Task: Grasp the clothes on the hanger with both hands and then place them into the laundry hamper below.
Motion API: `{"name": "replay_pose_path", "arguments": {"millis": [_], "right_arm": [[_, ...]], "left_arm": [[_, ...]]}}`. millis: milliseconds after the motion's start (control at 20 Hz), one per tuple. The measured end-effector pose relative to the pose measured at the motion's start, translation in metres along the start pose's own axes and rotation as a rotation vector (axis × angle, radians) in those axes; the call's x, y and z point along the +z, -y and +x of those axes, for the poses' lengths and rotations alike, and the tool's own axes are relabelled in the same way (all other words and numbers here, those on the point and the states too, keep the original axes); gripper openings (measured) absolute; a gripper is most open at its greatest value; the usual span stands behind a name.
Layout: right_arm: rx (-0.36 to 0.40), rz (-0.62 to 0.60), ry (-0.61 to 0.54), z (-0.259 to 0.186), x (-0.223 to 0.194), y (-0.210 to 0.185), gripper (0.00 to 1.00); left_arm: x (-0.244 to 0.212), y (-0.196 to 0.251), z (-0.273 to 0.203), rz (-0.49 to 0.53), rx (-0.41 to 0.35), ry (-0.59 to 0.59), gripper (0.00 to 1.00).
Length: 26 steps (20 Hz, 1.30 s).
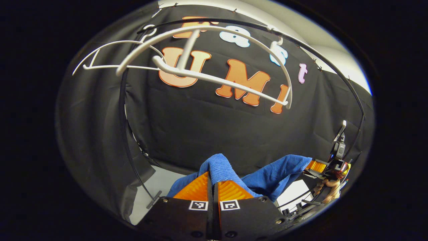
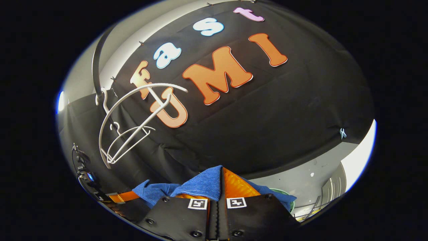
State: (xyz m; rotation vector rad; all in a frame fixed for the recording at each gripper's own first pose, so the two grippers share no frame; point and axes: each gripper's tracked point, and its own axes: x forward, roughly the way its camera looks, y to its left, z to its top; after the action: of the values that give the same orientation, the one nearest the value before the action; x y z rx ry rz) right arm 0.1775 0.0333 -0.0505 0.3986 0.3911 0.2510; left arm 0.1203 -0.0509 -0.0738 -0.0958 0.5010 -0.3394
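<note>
Left tool (image 1: 213, 187) and right tool (image 2: 219, 187), both tilted upward, each pinch the blue cloth (image 1: 274, 174).

Black rail (image 1: 321, 55) carries bare white hangers (image 1: 214, 78); floor apparently pale.

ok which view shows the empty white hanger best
The left gripper view: the white hanger hangs large and close overhead, bare. In the right gripper view the hanger is smaller, off to one side.
</note>
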Motion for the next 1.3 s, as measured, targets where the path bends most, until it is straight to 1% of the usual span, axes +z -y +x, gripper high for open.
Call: {"name": "replay_pose_path", "arguments": {"millis": [150,450,650,750,1000,1300], "right_arm": [[-0.022,-0.016,-0.014,-0.002,-0.014,0.006,0.08],[-0.088,-0.074,-0.046,-0.002,-0.042,0.028,0.08],[-0.140,-0.132,-0.077,0.000,-0.063,0.045,0.08],[-0.152,-0.144,-0.089,0.006,-0.070,0.051,0.08],[-0.206,-0.158,-0.146,0.021,-0.093,0.076,0.08],[-0.289,-0.176,-0.252,0.044,-0.130,0.112,0.08]], "left_arm": [[-0.013,0.012,0.011,0.004,-0.010,-0.027,0.00],[-0.040,0.027,0.033,0.030,-0.001,-0.095,0.00],[-0.064,0.030,0.046,0.051,0.006,-0.147,0.00],[-0.073,0.032,0.054,0.060,0.011,-0.171,0.00],[-0.090,0.030,0.064,0.077,0.024,-0.236,0.00],[-0.133,0.014,0.091,0.097,0.063,-0.362,0.00]]}}
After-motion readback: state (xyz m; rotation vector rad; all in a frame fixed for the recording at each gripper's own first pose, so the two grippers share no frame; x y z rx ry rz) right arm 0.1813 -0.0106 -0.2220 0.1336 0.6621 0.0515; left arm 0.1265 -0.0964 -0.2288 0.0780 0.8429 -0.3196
